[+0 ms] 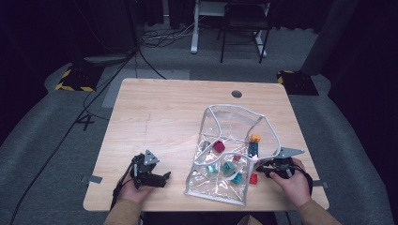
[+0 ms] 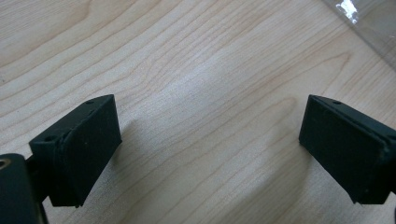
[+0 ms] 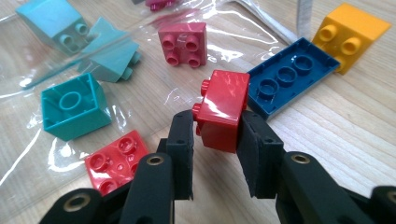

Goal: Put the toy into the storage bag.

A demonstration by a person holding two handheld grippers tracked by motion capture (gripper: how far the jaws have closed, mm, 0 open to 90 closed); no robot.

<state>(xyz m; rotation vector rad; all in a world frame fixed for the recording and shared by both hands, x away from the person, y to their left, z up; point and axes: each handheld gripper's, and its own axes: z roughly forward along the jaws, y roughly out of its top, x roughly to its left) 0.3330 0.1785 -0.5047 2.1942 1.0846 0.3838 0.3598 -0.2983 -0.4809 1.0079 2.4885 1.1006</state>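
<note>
Gripping a red brick (image 3: 223, 108), the right tongs (image 3: 215, 140) have their pads clamped on its two side faces, brick tipped with studs pointing sideways, sitting at the near right edge of the clear plastic bag (image 1: 225, 187) on the tabletop (image 1: 159, 112); bite looks shallow and near the brick's lower half, so it could pivot or squirt out on lift; glossy plastic on foam won't help; second red brick (image 3: 116, 161) lies flat just beside the left pad, easy to snag; left tongs (image 2: 210, 144) are wide open over bare wood with nothing between them, parked well left of the bag (image 1: 151, 174); nothing pins the bag, so pushing the brick in through the mouth may drag or crumple the film and scatter what's inside; further out, blue plate (image 3: 292, 74) and yellow brick (image 3: 350, 32) lie just beyond the held brick, teal brick (image 3: 74, 107), pink brick (image 3: 183, 43) and a light blue brick (image 3: 51, 23) under the film; white-trimmed rim (image 1: 234, 108) stands up at the far end.
</note>
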